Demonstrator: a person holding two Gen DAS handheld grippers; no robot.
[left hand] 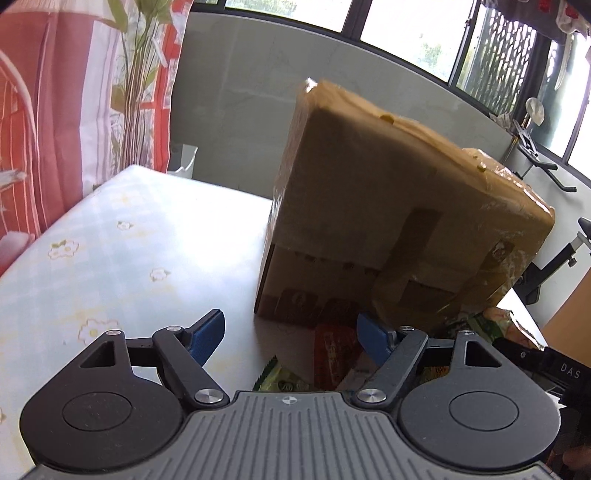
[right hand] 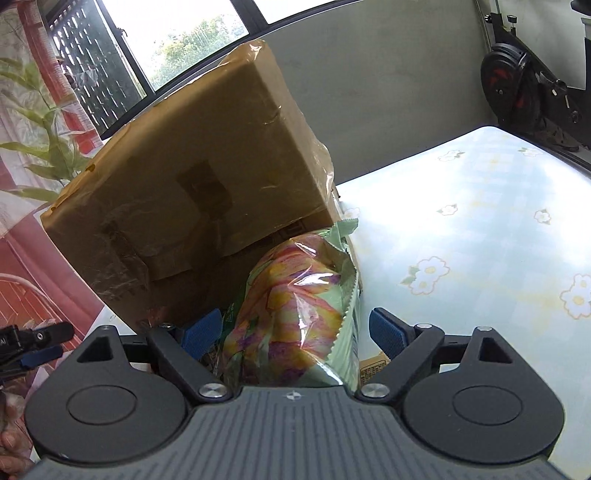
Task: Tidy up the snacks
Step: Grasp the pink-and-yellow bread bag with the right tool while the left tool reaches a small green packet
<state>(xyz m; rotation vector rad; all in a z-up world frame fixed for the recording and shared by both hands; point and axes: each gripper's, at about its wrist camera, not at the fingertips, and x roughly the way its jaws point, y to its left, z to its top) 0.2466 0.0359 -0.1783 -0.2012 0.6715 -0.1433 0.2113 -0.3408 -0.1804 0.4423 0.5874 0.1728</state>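
Note:
A taped cardboard box [left hand: 399, 206] stands on the table with its flap leaning over toward me. In the left wrist view my left gripper [left hand: 291, 336] is open just in front of the box. A red snack packet [left hand: 332, 354] and a green packet [left hand: 279, 380] lie on the table below its blue fingers [left hand: 208, 336]. In the right wrist view my right gripper [right hand: 294, 332] is open around a pale green chip bag [right hand: 295, 306] that stands against the box [right hand: 184, 192]. A gap shows between the bag and the right pad [right hand: 388, 332]. Each gripper shows at the edge of the other's view.
The table wears a pale blue floral cloth [left hand: 110, 236], bright with glare. A red and white curtain [left hand: 55, 110] and a plant [right hand: 48, 147] stand to the left. Behind are a grey wall and windows [left hand: 406, 22]. An exercise bike [right hand: 524, 77] stands beyond the table's right end.

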